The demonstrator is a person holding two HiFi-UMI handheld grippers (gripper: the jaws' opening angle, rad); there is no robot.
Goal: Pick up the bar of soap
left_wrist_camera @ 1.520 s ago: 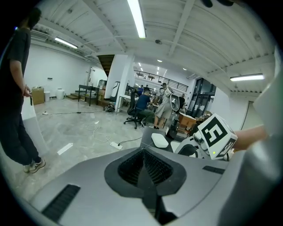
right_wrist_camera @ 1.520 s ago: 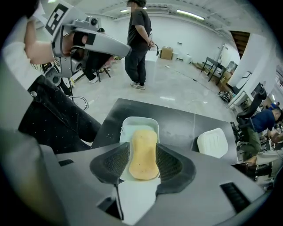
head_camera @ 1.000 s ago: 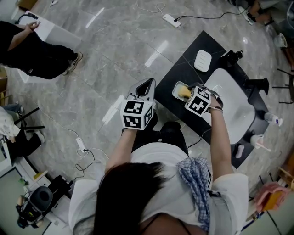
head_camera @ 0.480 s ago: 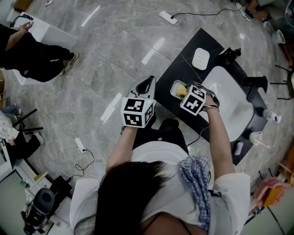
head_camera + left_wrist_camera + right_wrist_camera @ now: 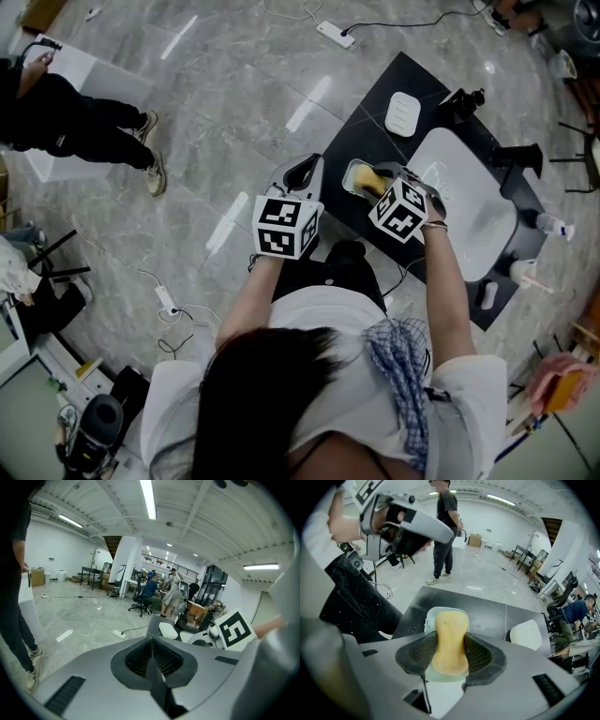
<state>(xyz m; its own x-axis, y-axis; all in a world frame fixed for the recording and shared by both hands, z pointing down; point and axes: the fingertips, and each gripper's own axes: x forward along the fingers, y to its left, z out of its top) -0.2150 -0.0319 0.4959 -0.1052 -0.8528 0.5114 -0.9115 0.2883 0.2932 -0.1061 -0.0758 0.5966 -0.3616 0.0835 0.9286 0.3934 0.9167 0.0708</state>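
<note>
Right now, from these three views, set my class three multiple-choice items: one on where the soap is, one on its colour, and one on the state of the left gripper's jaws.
1. Where is the bar of soap?
A. between the left gripper's jaws
B. between the right gripper's jaws
C. on a shelf

2. What colour is the bar of soap?
A. yellow
B. green
C. white

3. How do the left gripper's jaws stand?
A. wide apart
B. closed on the soap
C. together, with nothing between

Answers:
1 B: the right gripper view shows both pads against its sides, with the pale dish behind it.
2 A: it shows yellow in both views.
3 C: the left gripper view shows them meeting, empty.
</note>
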